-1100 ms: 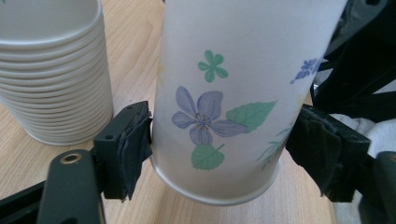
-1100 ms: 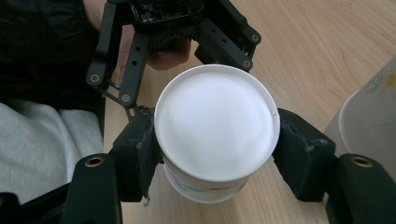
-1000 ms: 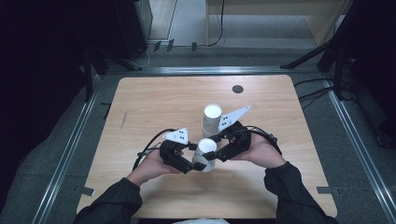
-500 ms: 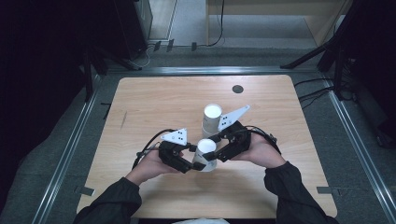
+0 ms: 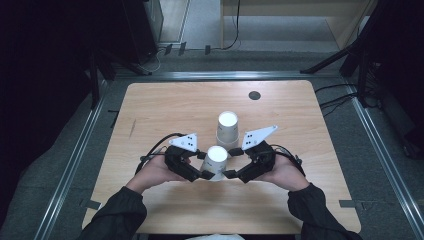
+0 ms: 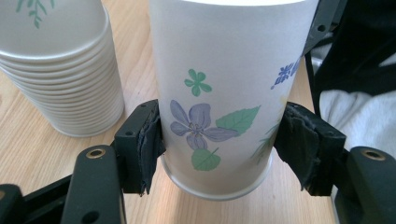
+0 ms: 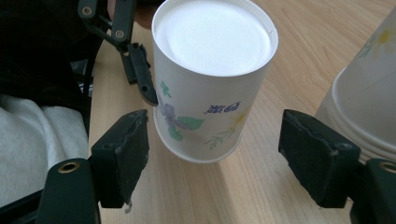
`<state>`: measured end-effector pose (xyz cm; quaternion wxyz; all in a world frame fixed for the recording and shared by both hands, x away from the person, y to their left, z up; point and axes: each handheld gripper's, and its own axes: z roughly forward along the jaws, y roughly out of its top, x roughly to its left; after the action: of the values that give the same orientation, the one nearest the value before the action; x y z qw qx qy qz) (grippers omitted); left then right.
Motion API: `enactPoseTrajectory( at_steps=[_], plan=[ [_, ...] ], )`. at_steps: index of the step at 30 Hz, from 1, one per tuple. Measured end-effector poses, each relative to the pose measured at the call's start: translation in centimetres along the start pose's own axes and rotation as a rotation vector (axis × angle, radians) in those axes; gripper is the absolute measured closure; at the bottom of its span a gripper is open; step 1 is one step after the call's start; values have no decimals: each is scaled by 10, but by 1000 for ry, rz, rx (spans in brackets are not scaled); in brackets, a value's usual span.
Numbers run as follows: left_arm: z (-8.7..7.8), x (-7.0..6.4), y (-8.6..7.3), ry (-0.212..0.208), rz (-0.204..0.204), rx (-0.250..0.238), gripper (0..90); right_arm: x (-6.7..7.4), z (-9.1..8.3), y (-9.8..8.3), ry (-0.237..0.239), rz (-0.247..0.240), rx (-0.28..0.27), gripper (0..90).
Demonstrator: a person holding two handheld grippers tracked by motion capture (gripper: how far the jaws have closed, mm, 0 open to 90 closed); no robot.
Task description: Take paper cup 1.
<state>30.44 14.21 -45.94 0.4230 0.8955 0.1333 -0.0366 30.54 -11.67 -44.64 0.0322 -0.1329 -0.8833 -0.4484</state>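
here the left gripper clamps the upturned paper cup, while the right gripper, just opening, straddles it untouched.

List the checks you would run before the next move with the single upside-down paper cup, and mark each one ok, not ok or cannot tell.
1. Left gripper gripping the single cup: ok, both pads press its wall near the rim.
2. Right gripper clear of the cup: ok, its jaws have just been opening and gaps show on both sides, with the cup between them.
3. Cup upright on its rim on the table: ok, it stands upside down and looks level.
4. Cup apart from the stack of cups: ok, bare wood shows between them in the left gripper view.
5. Cup wall undented by the grip: cannot tell.
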Motion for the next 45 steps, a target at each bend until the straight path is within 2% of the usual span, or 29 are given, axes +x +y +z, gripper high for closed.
enactPoseTrajectory(
  at_steps=[1,2,4,5,6,7,8,9,10,14,15,16,18,19,20,21,24,26,27,28,29,31,34,41,45],
  plan=[
    [0,0,0,0,0,0,338,0,0,-1,-2,-8,-3,252],
    [0,2,3,0,11,55,338,1,0,-4,-3,-14,-4,254],
    [0,2,5,2,12,74,337,1,1,-5,-2,-22,-3,255],
    [0,2,9,2,16,112,338,1,4,-6,-12,-38,3,254],
    [0,2,9,2,16,112,338,0,5,-6,-13,-38,3,255],
    [0,2,15,10,33,161,337,0,7,-6,-12,-38,-2,255],
    [0,2,15,10,33,161,338,0,7,-6,-12,-38,-2,255],
    [0,2,17,16,41,181,337,-1,10,-6,-13,-37,1,254],
    [-2,3,23,28,61,221,337,-2,12,-6,-8,-36,9,254],
    [-4,5,31,31,60,279,336,-5,15,-8,-21,-31,26,253],
    [-4,5,31,31,60,279,336,-5,15,-8,-21,-31,26,253],
    [-4,6,35,34,69,319,336,-7,14,-9,-11,-18,8,254],
    [-3,6,36,38,75,337,336,-8,15,-9,-10,-14,-1,255],
    [-1,7,37,36,76,369,335,-8,15,-8,-8,-15,-4,255],
    [-1,7,37,36,76,369,334,-8,15,-8,-8,-15,-4,255],
    [3,7,38,42,84,410,334,-7,18,-9,-6,-21,-9,255],
    [7,7,38,46,83,431,333,-7,21,-9,-12,-26,1,256],
    [14,5,38,68,121,501,333,-7,26,-9,-8,-24,15,255],
    [14,5,38,68,121,501,332,-7,26,-9,-8,-24,15,255],
    [17,3,39,65,146,534,331,-7,28,-9,-7,-24,14,255],
    [17,3,39,65,146,534,330,-7,28,-9,-7,-24,14,255],
    [21,0,40,63,175,561,329,-6,30,-8,-6,-26,13,258],
    [22,-3,42,56,191,566,328,-4,32,-8,-3,-32,10,263],
    [24,-4,46,53,194,568,328,-1,37,-6,4,-43,16,285],
    [25,-5,46,50,209,567,326,-1,39,-6,8,-56,28,340]
  ],
)
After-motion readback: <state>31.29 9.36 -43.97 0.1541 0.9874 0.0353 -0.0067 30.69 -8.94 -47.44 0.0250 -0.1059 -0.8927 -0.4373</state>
